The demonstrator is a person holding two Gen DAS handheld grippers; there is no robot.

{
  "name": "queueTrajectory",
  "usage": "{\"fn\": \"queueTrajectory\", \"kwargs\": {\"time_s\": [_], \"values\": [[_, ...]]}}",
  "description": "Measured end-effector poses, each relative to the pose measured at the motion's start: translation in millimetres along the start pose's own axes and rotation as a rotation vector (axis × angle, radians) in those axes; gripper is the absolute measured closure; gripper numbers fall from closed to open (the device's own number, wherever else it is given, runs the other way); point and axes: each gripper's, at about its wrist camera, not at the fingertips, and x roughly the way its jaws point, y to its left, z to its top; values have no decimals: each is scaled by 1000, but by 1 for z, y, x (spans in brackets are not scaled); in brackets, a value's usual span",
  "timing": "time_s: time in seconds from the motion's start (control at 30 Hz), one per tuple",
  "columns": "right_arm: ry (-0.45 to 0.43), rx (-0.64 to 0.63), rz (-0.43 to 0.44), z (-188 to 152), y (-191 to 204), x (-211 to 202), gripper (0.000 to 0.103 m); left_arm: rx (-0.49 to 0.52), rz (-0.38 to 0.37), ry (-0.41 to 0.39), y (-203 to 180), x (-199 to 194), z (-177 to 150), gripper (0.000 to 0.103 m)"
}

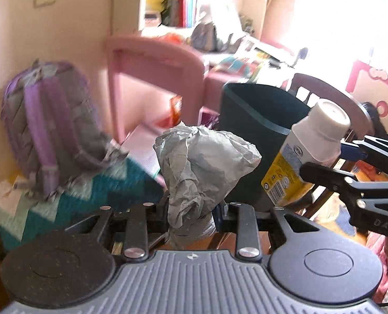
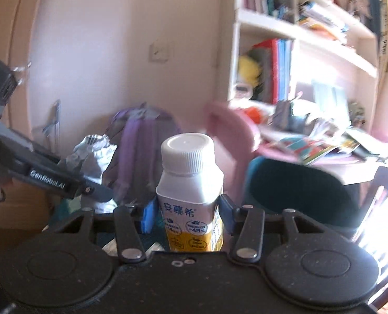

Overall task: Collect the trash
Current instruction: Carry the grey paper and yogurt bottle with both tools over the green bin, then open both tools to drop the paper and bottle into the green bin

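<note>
Ahead and right of the left gripper's fingers, the dark green bin gapes unobstructed; the purple backpack and pink chair crowd their left.

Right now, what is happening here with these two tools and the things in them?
A person is collecting trash with a tool in each hand. The left tool is shut on a crumpled grey paper. The right tool grips a white-capped drink bottle upright. Both are held up near a dark green bin; nothing is dropped in yet.
</note>
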Motion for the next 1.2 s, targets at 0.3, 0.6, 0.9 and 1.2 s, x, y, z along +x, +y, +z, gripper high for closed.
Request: {"fn": "queueTrajectory", "kwargs": {"time_s": [0.3,0.6,0.9,1.2], "values": [[-64,37,-201,39,-82,-2,55,68,-46,-126,-72,0,86,73],[18,120,-243,16,-148,38,55,141,-76,-103,-145,76,135,73],[159,123,-210,-14,-168,82,55,131,-38,84,-159,176,137,73],[270,100,-181,-23,-176,96,53,167,-15,211,-167,221,131,73]]}}
